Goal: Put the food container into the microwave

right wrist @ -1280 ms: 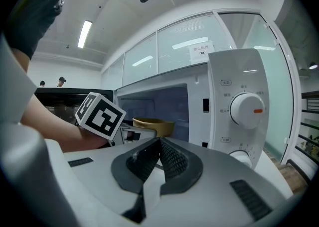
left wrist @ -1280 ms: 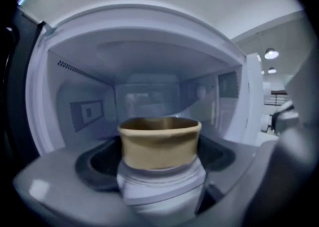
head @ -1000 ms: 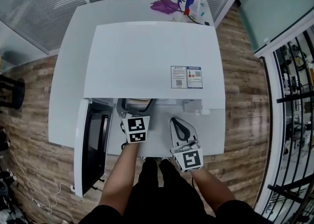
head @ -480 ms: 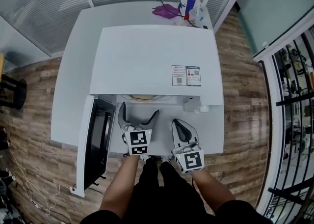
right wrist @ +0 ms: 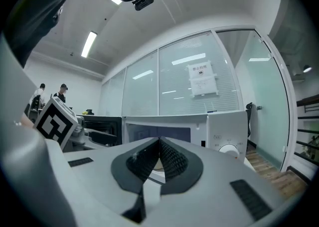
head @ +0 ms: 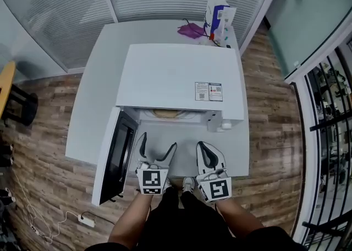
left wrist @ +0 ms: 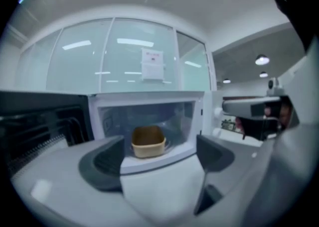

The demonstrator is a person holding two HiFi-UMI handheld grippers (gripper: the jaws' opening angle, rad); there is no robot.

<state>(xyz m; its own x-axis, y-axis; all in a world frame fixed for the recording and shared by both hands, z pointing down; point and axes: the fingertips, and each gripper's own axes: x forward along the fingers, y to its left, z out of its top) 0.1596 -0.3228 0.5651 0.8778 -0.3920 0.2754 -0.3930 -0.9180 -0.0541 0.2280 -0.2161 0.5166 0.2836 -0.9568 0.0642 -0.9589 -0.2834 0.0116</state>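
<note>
The tan food container [left wrist: 148, 141] sits inside the microwave [head: 176, 79], whose door [head: 117, 162] stands swung open to the left on the white desk [head: 96, 101]. The left gripper [head: 158, 141] hovers in front of the opening, its jaws spread wide with nothing between them, though they have just closed a little. The right gripper [head: 203, 146] beside it has its jaws pressed together, empty.

Bright, even overhead light; the white microwave [head: 165, 76] and bench [head: 96, 112] look flat, shadows soft; a ceiling strip [right wrist: 89, 44] glares at 10 o'clock in the right gripper view; the left gripper view is smeared, soft; fisheye bending throughout, dark corners in both gripper views.
</note>
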